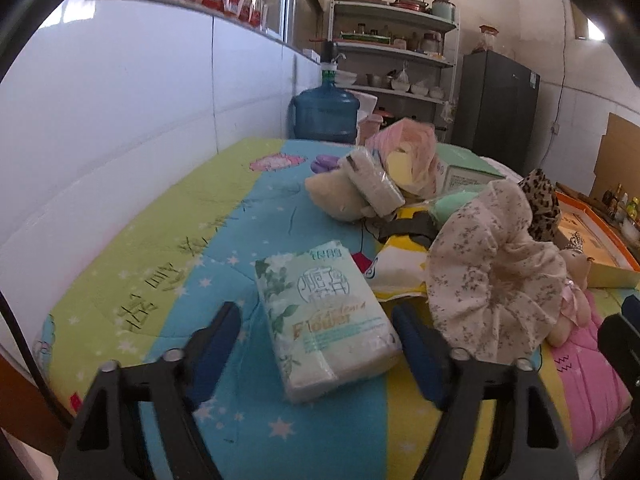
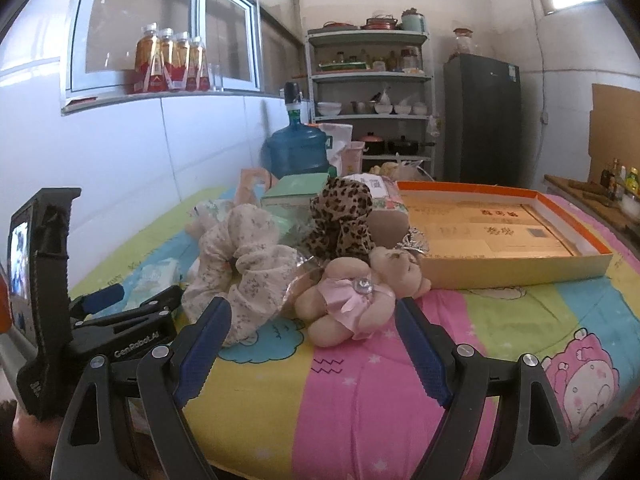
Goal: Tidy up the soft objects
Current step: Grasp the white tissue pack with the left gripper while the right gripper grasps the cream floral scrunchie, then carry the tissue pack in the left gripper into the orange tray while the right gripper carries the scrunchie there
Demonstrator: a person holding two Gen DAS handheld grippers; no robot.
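Left gripper [image 1: 318, 326] fingers are spread wide, nothing held; tissue pack [image 1: 326, 322] lies flat between them on the tabletop [image 1: 248, 432]. Right gripper [image 2: 314, 320] likewise wide and empty, teddy bear [image 2: 352, 300] just ahead. The pack is best squeezed across its narrow sides, gently, judged crushable.

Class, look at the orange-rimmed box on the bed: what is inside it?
The orange-rimmed box is open, showing flat tan packets with red print covering its floor. Anything beneath them is hidden.

Both grippers — left gripper [image 1: 316, 340] and right gripper [image 2: 314, 336] — were black frames with silver screws and ribbed blue finger pads [image 2: 204, 344]; white "GenRobot.AI" lettering marked one.
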